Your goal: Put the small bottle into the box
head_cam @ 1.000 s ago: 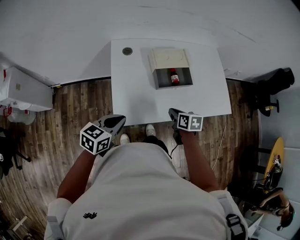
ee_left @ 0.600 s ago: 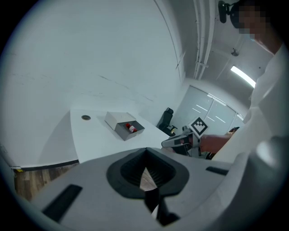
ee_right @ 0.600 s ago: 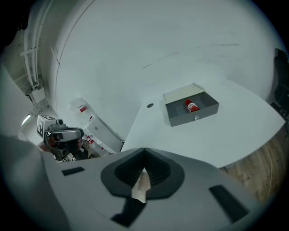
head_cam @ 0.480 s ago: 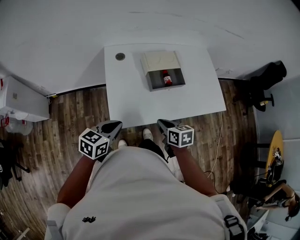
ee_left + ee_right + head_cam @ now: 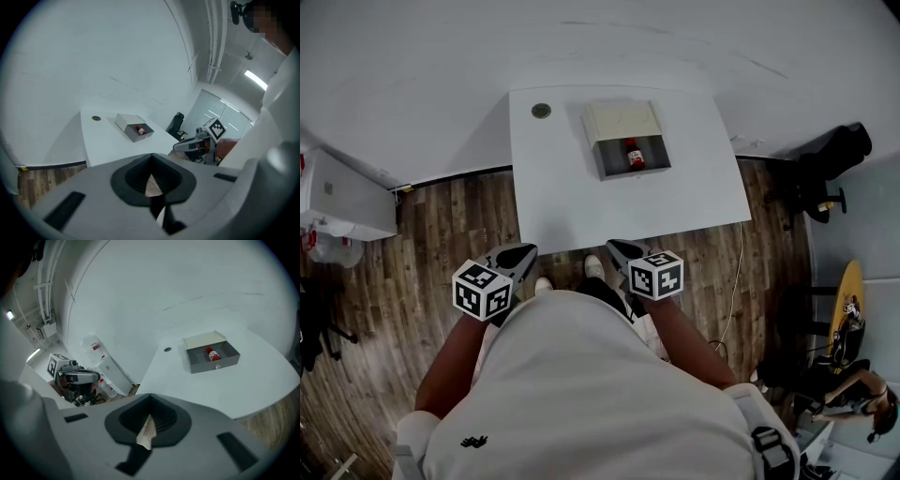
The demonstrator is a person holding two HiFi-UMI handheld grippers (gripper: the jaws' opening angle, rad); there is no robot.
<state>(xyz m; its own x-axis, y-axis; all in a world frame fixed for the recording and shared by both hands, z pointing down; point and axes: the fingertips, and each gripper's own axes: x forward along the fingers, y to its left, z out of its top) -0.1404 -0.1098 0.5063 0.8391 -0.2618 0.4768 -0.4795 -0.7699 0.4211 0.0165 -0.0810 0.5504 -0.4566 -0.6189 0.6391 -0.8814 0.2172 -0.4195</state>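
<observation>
The bottle [image 5: 632, 156] is seen lying inside the box [image 5: 657, 157], which is set at the far middle of the surface [image 5: 581, 206]. The bottle is small and red, with a white label. No writing on the label can be read.

The box is a shallow grey rectangular tray, open at the top. A flat cream panel [image 5: 622, 120] adjoins its far side. A small round knob [image 5: 218, 366] is seen on its near wall. The surface is smooth, white and roughly rectangular, and a small dark round disc [image 5: 541, 111] is set in it near the far left corner.

Both tongs are held off the near edge of the surface, over a floor [image 5: 441, 234] of dark wood planks and well apart from the bottle. The left tongs [image 5: 521, 251] are at the near left and the right tongs [image 5: 617, 247] at the near right. The box lies far beyond them, slightly nearer the right pair's line.

In each gripper view the grey jaws are clenched together, and nothing is held between them. A cube with black-and-white square markers is carried on each pair.

A black chair [image 5: 834, 159] is seen at the far right, and a white cabinet [image 5: 347, 197] stands against the wall at the left.
</observation>
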